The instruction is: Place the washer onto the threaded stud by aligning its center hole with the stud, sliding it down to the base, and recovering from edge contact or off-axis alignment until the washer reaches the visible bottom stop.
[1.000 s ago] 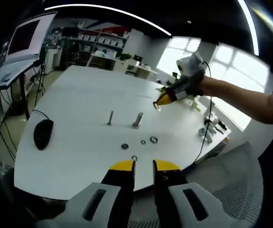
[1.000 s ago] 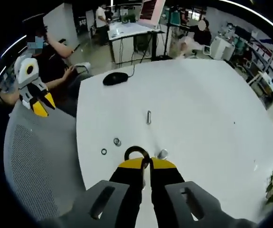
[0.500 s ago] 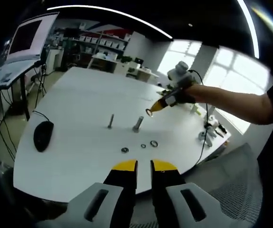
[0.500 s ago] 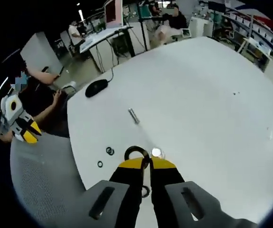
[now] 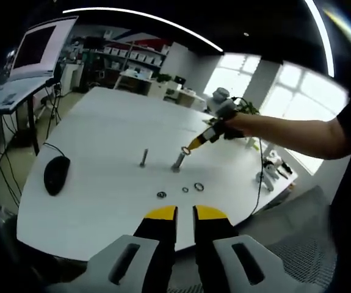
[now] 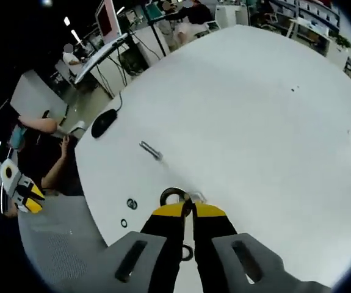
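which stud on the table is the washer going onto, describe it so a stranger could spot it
On the white table, two upright metal studs stand side by side to the right of the black mouse. The target stud is the right-hand, thicker one, nearest the loose rings. The right tool holds the washer at its top; the thinner stud stands alone.

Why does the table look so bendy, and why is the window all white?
Left gripper view: the fisheye lens curves the table, and the window is washed out by daylight glare. Right gripper view: the table bulges the same way, and its far edges look soft.
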Motion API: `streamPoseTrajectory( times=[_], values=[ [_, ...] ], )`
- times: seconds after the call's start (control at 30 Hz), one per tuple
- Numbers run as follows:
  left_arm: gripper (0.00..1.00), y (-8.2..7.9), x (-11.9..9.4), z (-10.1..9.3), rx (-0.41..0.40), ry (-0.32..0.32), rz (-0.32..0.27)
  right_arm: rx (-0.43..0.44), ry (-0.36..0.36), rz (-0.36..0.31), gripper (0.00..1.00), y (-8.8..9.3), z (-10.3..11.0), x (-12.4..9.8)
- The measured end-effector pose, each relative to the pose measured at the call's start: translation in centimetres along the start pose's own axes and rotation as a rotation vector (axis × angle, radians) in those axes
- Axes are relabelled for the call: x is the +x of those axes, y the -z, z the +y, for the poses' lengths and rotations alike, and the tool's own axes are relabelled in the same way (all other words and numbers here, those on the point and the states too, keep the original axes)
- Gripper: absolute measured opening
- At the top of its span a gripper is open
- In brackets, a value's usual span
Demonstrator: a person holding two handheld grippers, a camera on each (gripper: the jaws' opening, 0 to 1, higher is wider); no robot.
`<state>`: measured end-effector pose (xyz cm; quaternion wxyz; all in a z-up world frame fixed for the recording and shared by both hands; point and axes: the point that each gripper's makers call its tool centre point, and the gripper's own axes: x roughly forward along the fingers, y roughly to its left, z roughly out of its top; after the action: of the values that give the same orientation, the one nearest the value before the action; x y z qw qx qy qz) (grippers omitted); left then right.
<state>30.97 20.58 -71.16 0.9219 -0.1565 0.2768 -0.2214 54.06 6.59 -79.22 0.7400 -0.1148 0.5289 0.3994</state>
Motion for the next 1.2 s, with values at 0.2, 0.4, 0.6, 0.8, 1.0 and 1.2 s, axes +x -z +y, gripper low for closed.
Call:
streamPoseTrajectory(
  times=[0.2, 0.4, 0.6, 0.8, 1.0, 1.2],
  values=[
    [0.08, 0.10, -0.01, 0.03, 0.000, -0.001, 0.003, 0.021, 0.002, 0.011, 0.06, 0.15, -0.21, 0.40],
    [0.08, 0.14, -0.01, 0.10, -0.004, -0.004, 0.005, 0.030, 0.020, 0.016, 0.06, 0.17, -0.68, 0.55],
    [0.08, 0.09, 0.00, 0.10, -0.005, -0.004, 0.003, 0.025, 0.025, 0.024, 0.06, 0.59, -0.60, 0.74],
    [0.08, 0.09, 0.01, 0.08, -0.003, -0.003, 0.002, 0.038, 0.024, 0.019, 0.06, 0.43, -0.59, 0.81],
    [0.08, 0.05, -0.01, 0.09, -0.005, -0.003, 0.000, 0.041, 0.014, 0.027, 0.06, 0.20, -0.35, 0.83],
    [0.08, 0.01, -0.01, 0.09, -0.006, -0.003, -0.003, 0.016, 0.012, 0.041, 0.06, 0.34, -0.28, 0.80]
  ],
)
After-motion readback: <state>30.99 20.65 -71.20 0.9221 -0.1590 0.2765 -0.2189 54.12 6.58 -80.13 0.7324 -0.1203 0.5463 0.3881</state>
